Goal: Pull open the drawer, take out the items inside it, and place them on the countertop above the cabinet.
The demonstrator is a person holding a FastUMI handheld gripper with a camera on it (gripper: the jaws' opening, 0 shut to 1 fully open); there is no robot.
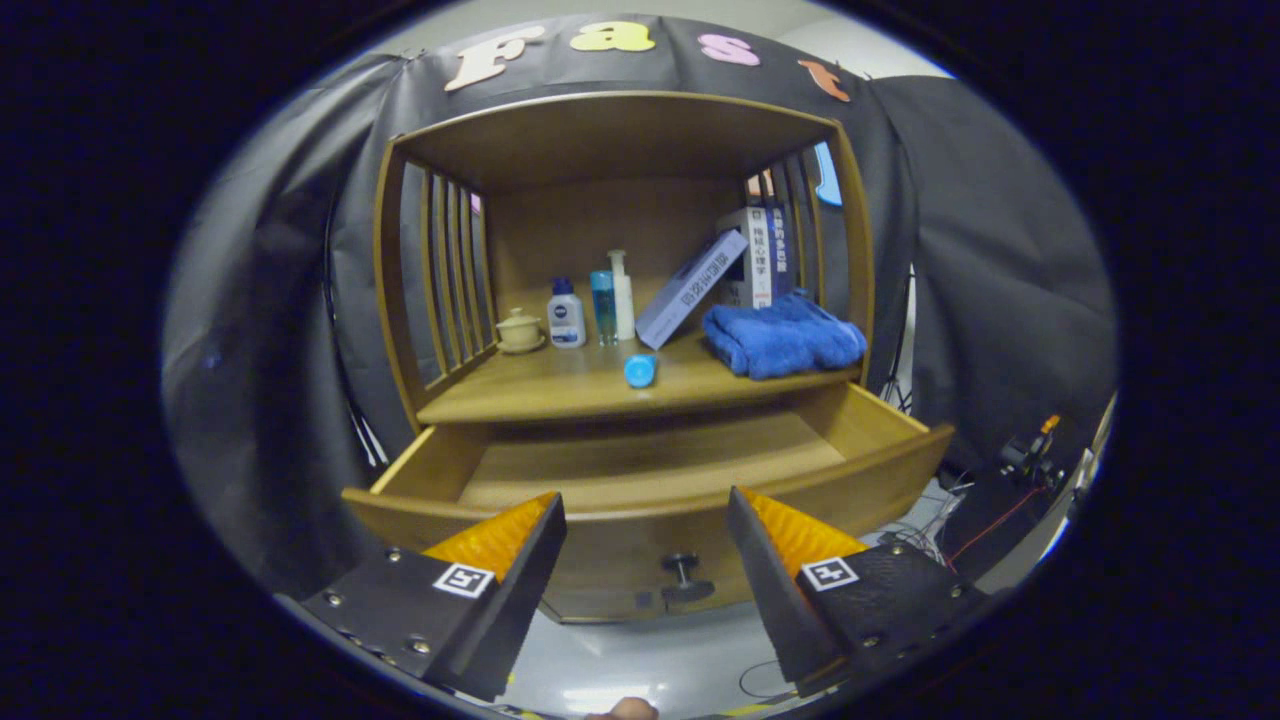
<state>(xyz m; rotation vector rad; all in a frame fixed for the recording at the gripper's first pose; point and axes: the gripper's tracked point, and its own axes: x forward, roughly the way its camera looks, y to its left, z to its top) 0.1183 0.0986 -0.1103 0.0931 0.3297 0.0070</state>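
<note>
While the gripper (645, 510) hangs in front of the cabinet (620, 130), its jaws are spread wide w/ nothing between them, touching nothing. Just beyond the fingers the drawer (640, 500) stands pulled out; its knob (684, 577) shows between them, and the part of its floor in view is bare. On the countertop (540, 385) above: blue tube (640, 371) near front edge, blue towel (780, 337) at right, bottles (566, 313) and a small lidded cup (519, 329) at far left, books (692, 288) leaning at back right.
</note>
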